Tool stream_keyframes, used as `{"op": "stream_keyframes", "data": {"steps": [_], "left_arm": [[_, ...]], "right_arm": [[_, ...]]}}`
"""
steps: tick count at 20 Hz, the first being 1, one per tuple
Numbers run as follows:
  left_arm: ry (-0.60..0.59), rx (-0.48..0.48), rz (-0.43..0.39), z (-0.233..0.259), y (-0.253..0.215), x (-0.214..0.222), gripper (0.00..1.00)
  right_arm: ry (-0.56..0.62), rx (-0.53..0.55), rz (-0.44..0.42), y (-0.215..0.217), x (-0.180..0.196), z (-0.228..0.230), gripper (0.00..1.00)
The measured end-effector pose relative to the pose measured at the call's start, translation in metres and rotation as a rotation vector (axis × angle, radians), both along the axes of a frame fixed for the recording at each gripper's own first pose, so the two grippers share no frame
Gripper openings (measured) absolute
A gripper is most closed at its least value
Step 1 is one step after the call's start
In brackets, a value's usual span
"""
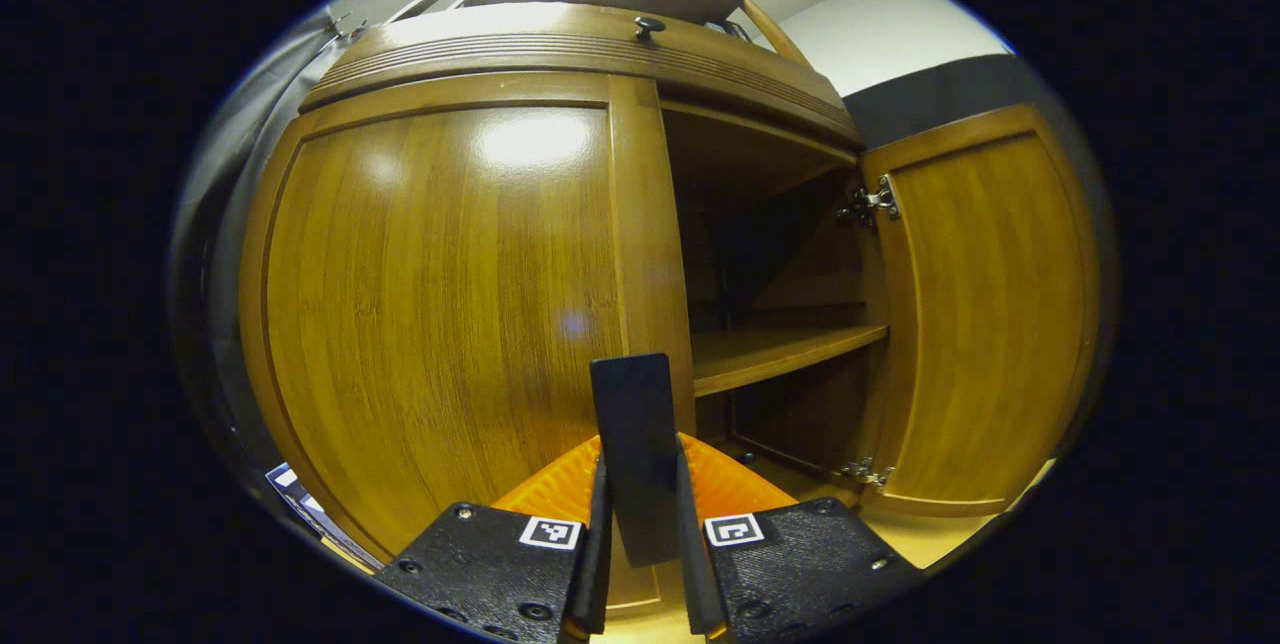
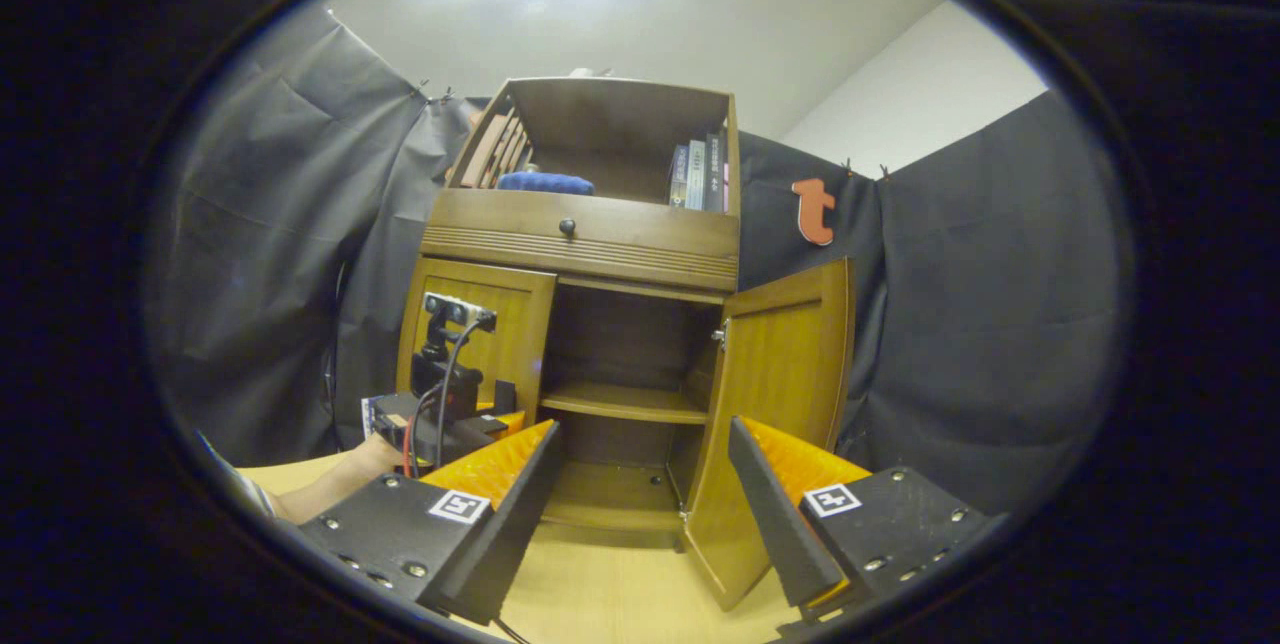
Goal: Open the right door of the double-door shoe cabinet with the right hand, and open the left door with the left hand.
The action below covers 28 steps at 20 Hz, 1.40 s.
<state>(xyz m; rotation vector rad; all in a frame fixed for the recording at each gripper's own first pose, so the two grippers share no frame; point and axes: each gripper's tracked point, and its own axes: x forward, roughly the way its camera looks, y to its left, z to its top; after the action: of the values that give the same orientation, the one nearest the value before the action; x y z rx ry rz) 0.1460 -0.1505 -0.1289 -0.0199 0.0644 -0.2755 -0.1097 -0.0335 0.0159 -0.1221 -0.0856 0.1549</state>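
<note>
The wooden shoe cabinet fills the left gripper view. Its left door (image 1: 440,304) lies flush and closed. My left gripper (image 1: 640,484) is shut on that door's dark flat handle (image 1: 632,414), one finger pressed to each side. The right door (image 1: 990,314) stands swung wide open, baring an inner shelf (image 1: 780,349). In the right gripper view my right gripper (image 2: 642,434) hangs open and empty, well back from the cabinet, facing the open compartment. Just to its right is the open right door (image 2: 775,394). The left gripper (image 2: 505,412) and the hand (image 2: 340,474) holding it sit at the left door (image 2: 510,324).
A drawer with a round knob (image 2: 567,225) runs above the doors. An open shelf on top holds books (image 2: 700,174) and a blue bundle (image 2: 545,183). The cabinet stands on a light wooden surface (image 2: 620,594). Black cloth walls close in on both sides.
</note>
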Motion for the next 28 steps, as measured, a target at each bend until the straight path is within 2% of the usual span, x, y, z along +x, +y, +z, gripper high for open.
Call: {"op": "stream_keyframes", "data": {"steps": [2, 7, 12, 14, 18, 19, 20, 28], "left_arm": [[0.018, -0.013, -0.019, 0.002, 0.005, -0.018, 0.32], [0.039, -0.038, -0.051, 0.005, 0.009, -0.052, 0.31], [0.052, -0.002, -0.064, 0.006, 0.016, -0.079, 0.31], [0.058, -0.001, -0.071, 0.008, 0.021, -0.09, 0.31], [0.064, 0.002, -0.089, 0.011, 0.031, -0.108, 0.32], [0.062, 0.001, -0.093, 0.012, 0.033, -0.115, 0.29], [0.061, 0.005, -0.094, 0.013, 0.037, -0.12, 0.31], [0.053, -0.011, -0.083, 0.02, 0.064, -0.151, 0.3]], "right_arm": [[0.001, -0.007, -0.015, -0.002, -0.007, -0.002, 0.94], [-0.016, -0.022, -0.009, -0.004, -0.016, -0.003, 0.94], [-0.019, 0.061, -0.024, -0.014, -0.016, -0.007, 0.96], [-0.037, 0.095, -0.063, -0.026, -0.015, -0.003, 0.96], [-0.014, 0.12, -0.115, -0.043, -0.011, -0.006, 0.96], [-0.01, 0.128, -0.121, -0.045, -0.011, -0.006, 0.96], [-0.009, 0.135, -0.127, -0.046, -0.012, -0.007, 0.96], [0.009, 0.135, -0.125, -0.036, -0.011, -0.013, 0.96]]}}
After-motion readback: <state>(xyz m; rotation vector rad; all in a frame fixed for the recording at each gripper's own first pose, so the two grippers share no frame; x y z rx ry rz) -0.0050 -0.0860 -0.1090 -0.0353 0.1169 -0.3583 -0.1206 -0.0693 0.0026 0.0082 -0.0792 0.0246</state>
